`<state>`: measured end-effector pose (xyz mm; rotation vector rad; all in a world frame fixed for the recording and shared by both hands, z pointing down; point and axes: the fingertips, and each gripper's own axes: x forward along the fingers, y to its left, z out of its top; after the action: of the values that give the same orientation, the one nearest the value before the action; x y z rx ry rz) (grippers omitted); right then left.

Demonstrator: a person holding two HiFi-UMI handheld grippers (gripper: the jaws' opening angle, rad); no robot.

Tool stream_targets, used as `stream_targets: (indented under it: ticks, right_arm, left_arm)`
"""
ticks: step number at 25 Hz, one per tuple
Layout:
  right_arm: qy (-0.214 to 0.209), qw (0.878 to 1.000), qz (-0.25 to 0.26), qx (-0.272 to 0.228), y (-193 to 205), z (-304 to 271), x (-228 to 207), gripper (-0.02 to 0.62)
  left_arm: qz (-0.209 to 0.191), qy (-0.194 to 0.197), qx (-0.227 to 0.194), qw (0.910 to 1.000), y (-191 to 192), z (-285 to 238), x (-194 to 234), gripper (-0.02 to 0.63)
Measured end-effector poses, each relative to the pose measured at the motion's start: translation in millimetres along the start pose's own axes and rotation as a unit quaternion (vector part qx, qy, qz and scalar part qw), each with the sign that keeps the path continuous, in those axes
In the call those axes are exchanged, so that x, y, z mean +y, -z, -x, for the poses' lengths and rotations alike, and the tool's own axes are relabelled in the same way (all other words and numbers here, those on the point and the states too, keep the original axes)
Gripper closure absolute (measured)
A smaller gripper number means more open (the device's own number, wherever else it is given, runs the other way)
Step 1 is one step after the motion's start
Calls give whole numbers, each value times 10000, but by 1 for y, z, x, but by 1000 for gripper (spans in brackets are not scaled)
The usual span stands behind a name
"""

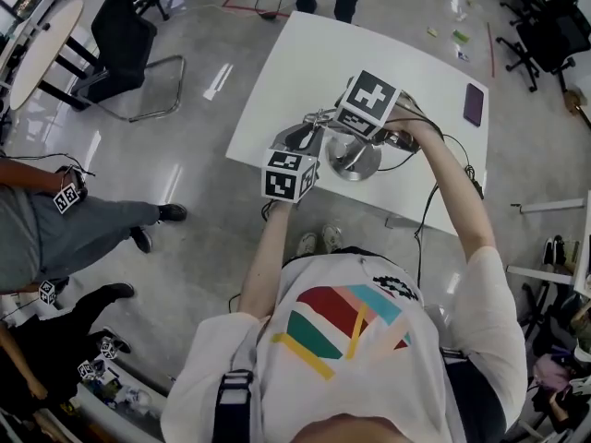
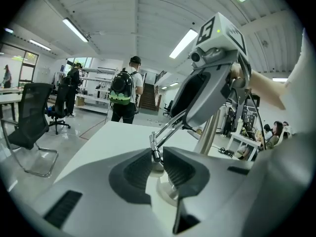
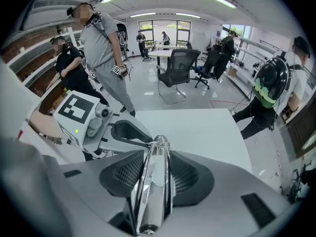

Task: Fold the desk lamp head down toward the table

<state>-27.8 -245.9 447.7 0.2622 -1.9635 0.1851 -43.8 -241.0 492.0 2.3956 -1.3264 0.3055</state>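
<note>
A chrome desk lamp stands on the white table [image 1: 305, 63], its round base [image 1: 356, 158] near the front edge. My left gripper [image 2: 157, 163] is shut on a joint of the lamp's thin metal arm [image 2: 168, 128], which slants up to the right. My right gripper [image 3: 154, 174] points steeply down and is shut on the lamp's shiny chrome post [image 3: 152, 191]. In the left gripper view the post [image 2: 210, 132] rises into the right gripper [image 2: 205, 90]. The left gripper's marker cube [image 3: 76, 107] shows beside the arm. I cannot make out the lamp head.
A dark phone [image 1: 473, 103] lies at the table's right edge and a black cable [image 1: 434, 192] hangs off the near side. Office chairs [image 1: 129, 35] stand to the left. People [image 1: 55, 229] stand close on the left and one [image 2: 123, 95] beyond the table.
</note>
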Motion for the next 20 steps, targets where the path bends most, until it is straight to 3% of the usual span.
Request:
stream_targets:
  ticks: [5, 10, 14, 17, 20]
  right_arm:
    - [221, 9983, 286, -456, -5, 12, 3, 434]
    - [721, 9911, 541, -980, -11, 22, 2, 434]
    - [1160, 9775, 352, -1725, -23, 68, -9, 434]
    - [1538, 9529, -95, -2614, -25, 125, -23, 434]
    - [2164, 9026, -796, -3636, -8, 183, -37, 434]
  left_arm:
    - [305, 145, -241, 9991, -12, 8, 1, 502]
    - [-222, -361, -578, 9974, -35, 12, 18, 503]
    - [-127, -364, -981, 9944, -62, 18, 16, 503]
    - [-243, -235, -1360, 9901, -92, 24, -2, 503]
    - [-557, 114, -1763, 9827, -139, 31, -35, 503]
